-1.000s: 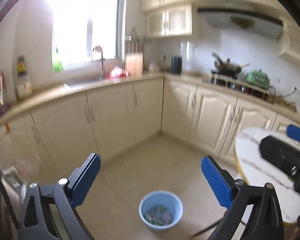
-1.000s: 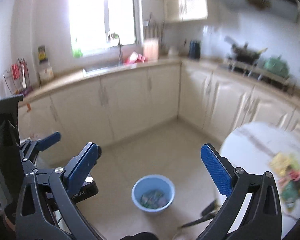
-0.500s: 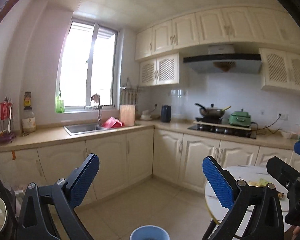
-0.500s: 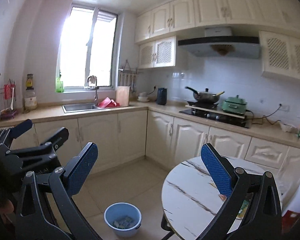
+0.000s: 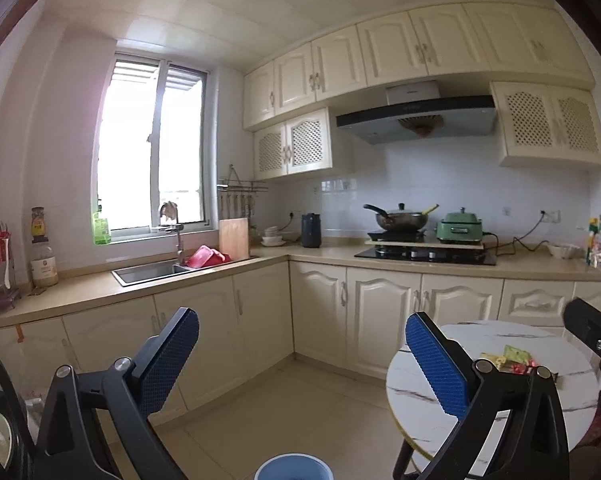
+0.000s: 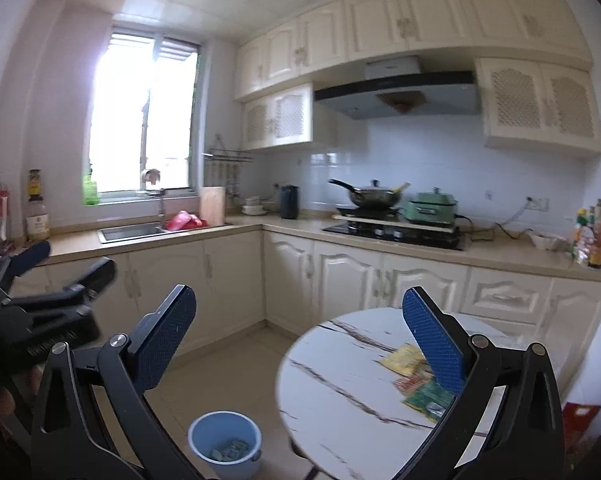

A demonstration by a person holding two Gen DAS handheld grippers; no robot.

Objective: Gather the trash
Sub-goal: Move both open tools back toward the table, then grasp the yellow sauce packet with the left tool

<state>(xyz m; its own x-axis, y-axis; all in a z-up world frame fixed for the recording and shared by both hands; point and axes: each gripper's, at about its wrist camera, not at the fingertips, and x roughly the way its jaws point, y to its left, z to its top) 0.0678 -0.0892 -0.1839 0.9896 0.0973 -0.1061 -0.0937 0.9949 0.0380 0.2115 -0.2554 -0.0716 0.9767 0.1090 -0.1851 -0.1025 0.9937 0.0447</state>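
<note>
Trash wrappers (image 6: pixel 416 376), yellow, red and green, lie in a loose cluster on the round marble-patterned table (image 6: pixel 340 380) at the lower right of the right wrist view, partly hidden behind the right-hand blue pad; the picture is smeared there, so I can't tell how many pieces there are. The left wrist view shows the same wrappers (image 5: pixel 510 358) toward the far side of the table (image 5: pixel 420 400), lower right. On the tiled floor beside the table stands a blue bucket (image 6: pixel 224 446) with some scraps already in its bottom; in the left view only its rim (image 5: pixel 293 467) peeks in at the bottom edge. The right gripper (image 6: pixel 300 344) is spread wide with nothing between its blue pads, held in the air above the table's near edge. The left gripper (image 5: pixel 302 360) is likewise wide apart and empty, and it shows again at the left edge of the right view. Behind all this run cream cabinets (image 5: pixel 384 316), a sink (image 5: pixel 148 272) under the window at upper left, and a stove (image 5: pixel 424 254) with a wok.
</note>
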